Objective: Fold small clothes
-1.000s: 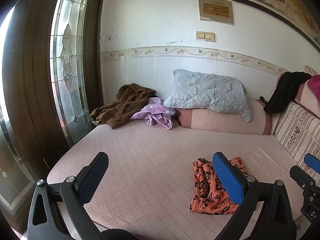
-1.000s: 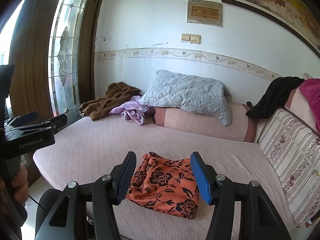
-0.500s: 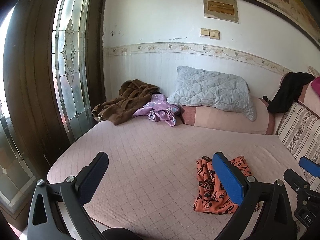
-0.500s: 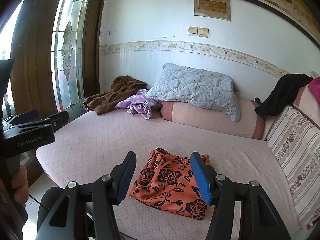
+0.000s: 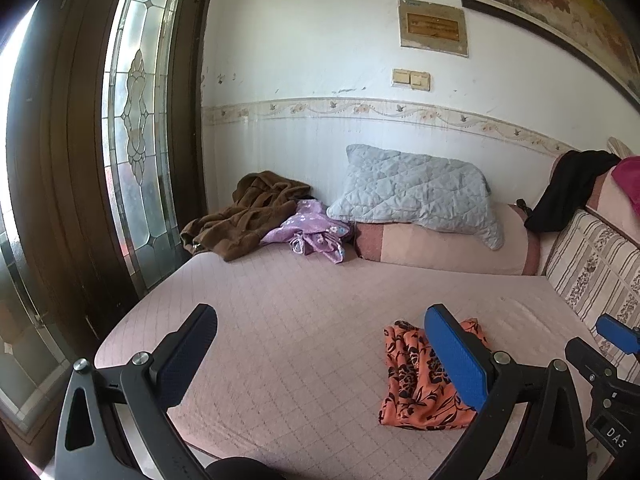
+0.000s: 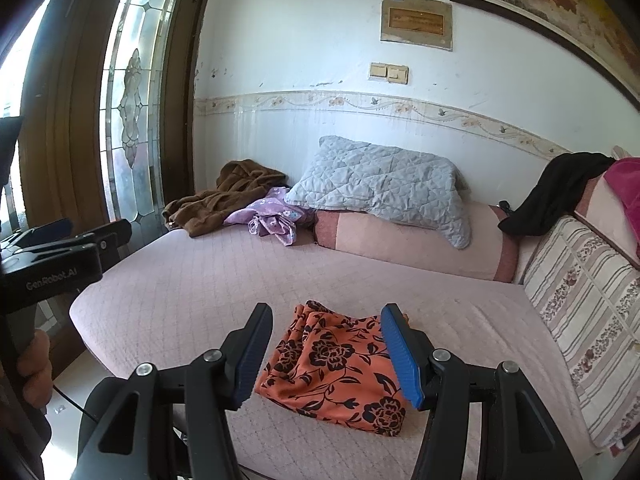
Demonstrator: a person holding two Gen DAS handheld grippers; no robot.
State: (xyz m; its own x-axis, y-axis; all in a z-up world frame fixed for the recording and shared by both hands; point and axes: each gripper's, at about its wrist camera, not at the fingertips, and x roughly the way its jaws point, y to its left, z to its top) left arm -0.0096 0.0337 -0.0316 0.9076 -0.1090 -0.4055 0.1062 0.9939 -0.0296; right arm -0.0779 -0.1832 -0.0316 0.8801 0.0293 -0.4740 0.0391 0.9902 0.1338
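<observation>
"GenRobot.AI" stands in grey on the black body of the left gripper (image 6: 60, 236), at nine o'clock in the right wrist view. "DAS" shows on the right gripper (image 5: 616, 332), at four o'clock in the left wrist view

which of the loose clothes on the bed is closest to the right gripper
The orange floral garment, lying right ahead of the right gripper; the purple garment and brown garment lie by the far wall.

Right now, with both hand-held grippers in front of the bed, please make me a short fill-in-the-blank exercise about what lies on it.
1. The orange cloth bears a black ____ print.
2. The grey pillow rests on a long pink ____.
3. Beside the purple garment, toward the door, lies a ____ robe.
4. The jaws of the right hand-held gripper stand ____, holding nothing.

Missing words: floral; bolster; brown; open
</observation>
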